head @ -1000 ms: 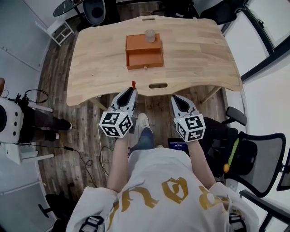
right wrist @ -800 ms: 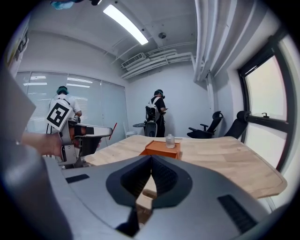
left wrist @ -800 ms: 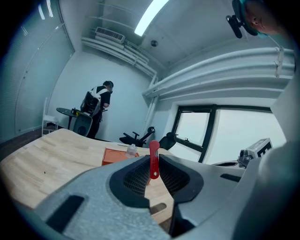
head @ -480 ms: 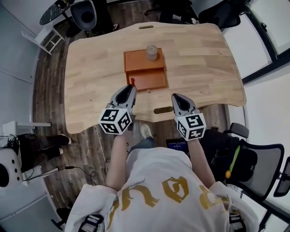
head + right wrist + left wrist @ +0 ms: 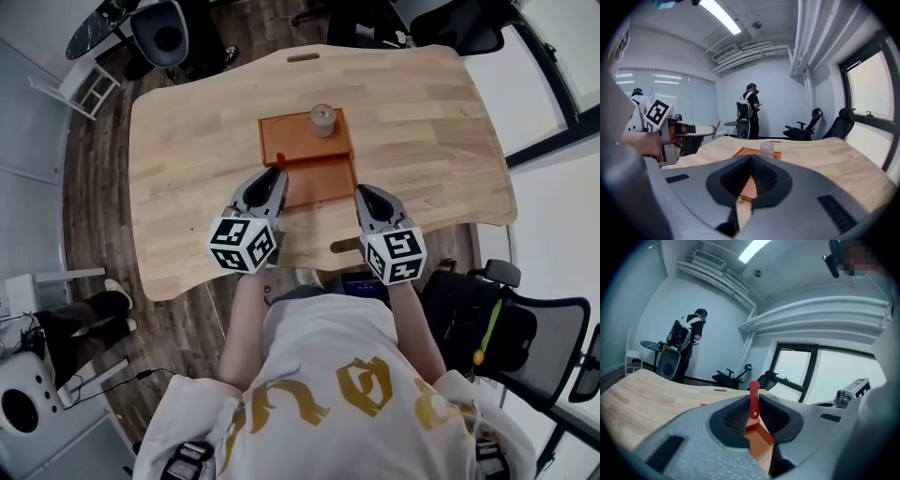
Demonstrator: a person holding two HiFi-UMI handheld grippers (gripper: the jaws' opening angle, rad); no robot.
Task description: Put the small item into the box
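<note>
An orange box (image 5: 292,134) with its drawer (image 5: 323,175) pulled out toward me stands mid-table, and a small clear bottle (image 5: 322,119) rests on its top. My left gripper (image 5: 275,174) is shut on a thin red item (image 5: 279,159) that sticks up from the tips at the drawer's left front corner. In the left gripper view the red item (image 5: 753,399) stands upright between the closed jaws, with the box (image 5: 760,442) behind them. My right gripper (image 5: 364,193) is shut on nothing, just right of the drawer. Its own view shows the box (image 5: 749,186) and the bottle (image 5: 767,148).
The wooden table (image 5: 187,150) has a cable slot at the far edge (image 5: 305,57) and another at the near edge (image 5: 345,246). Office chairs (image 5: 525,347) stand to the right. A person (image 5: 750,112) stands beyond the table's far end.
I have come closer to the table. Both grippers moved from off its near edge to over it, and the left one carried the red item up to the drawer's left front corner.
</note>
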